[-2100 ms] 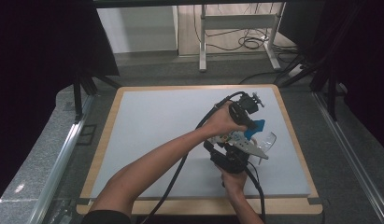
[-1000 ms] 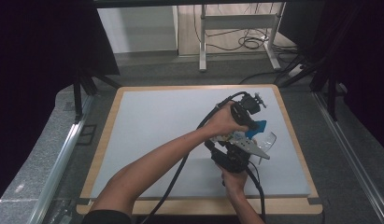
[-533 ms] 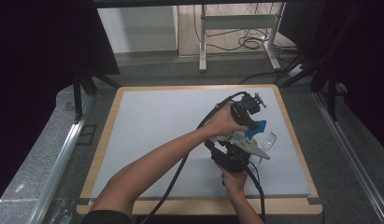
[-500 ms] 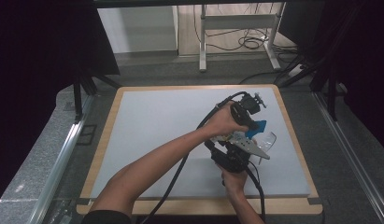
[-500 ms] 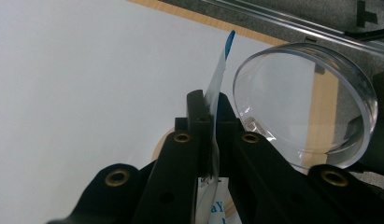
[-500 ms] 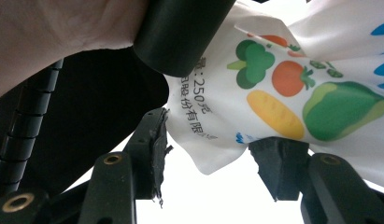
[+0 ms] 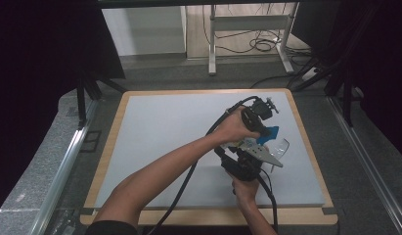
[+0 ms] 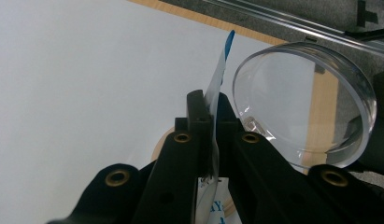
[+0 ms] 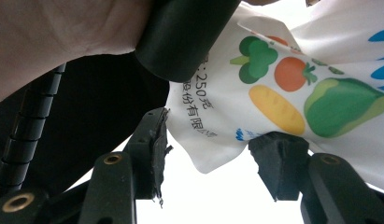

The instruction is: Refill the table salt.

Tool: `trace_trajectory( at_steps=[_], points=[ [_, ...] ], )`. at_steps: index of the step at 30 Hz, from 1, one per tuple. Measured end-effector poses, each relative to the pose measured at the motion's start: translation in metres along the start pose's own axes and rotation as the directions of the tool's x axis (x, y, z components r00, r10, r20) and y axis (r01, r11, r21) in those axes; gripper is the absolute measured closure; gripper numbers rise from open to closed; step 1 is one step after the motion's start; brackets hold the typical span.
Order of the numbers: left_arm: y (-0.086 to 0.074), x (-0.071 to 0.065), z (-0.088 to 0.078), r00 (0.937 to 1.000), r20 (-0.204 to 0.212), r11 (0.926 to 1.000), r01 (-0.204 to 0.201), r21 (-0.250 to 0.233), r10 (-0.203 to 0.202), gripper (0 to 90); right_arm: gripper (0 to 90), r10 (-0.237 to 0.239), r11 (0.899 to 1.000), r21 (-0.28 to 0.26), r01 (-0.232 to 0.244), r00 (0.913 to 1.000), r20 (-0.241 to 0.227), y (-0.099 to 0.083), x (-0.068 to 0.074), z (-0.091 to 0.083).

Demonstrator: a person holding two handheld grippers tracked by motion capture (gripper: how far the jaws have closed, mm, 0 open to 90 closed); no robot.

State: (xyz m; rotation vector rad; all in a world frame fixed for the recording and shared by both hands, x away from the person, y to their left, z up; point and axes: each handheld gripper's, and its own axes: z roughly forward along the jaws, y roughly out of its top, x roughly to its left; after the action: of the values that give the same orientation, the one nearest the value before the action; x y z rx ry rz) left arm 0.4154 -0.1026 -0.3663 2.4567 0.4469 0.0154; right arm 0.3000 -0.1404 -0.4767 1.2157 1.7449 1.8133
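From the high view, I see both hands close together at the right part of the counter. My left hand-held gripper holds the pouch, a white bag with a blue top edge, above a clear round dish. My right hand-held gripper comes from below, just under the pouch.

In the left gripper view, the jaws of the left hand-held gripper are pressed together on the thin sealed edge of the pouch. The dish is just beside, tilted toward the camera.

In the right gripper view, the right hand-held gripper has its jaws apart, with the lower corner of the pouch between them. I cannot tell if the pads touch it.

I judge the pouch is light, soft and a little slippery; it will bend and swing. The flat seam is the best place to take it. The dish looks stiff and may crack.
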Motion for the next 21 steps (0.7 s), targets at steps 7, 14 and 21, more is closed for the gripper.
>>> trace_trajectory(
  at_steps=[7, 14, 21],
  points=[
    [0.0006, -0.0011, -0.0020, 1.0000, -0.002, 1.0000, -0.001, 0.000, 0.001, 90.0, 48.1, -0.001, 1.000, -0.006, 0.001, 1.0000, -0.001, 0.0016, 0.0014, -0.0007],
    [0.0003, -0.0008, -0.0022, 1.0000, -0.004, 1.0000, -0.001, 0.002, 0.001, 90.0, 48.0, 0.001, 1.000, -0.012, -0.001, 1.0000, -0.001, 0.0014, 0.0023, 0.0000],
    [-0.0001, 0.0000, -0.0018, 1.0000, -0.003, 1.0000, 0.001, 0.006, -0.001, 90.0, 48.0, -0.001, 1.000, -0.018, 0.001, 1.0000, 0.000, 0.0009, 0.0024, 0.0012]
  ],
)
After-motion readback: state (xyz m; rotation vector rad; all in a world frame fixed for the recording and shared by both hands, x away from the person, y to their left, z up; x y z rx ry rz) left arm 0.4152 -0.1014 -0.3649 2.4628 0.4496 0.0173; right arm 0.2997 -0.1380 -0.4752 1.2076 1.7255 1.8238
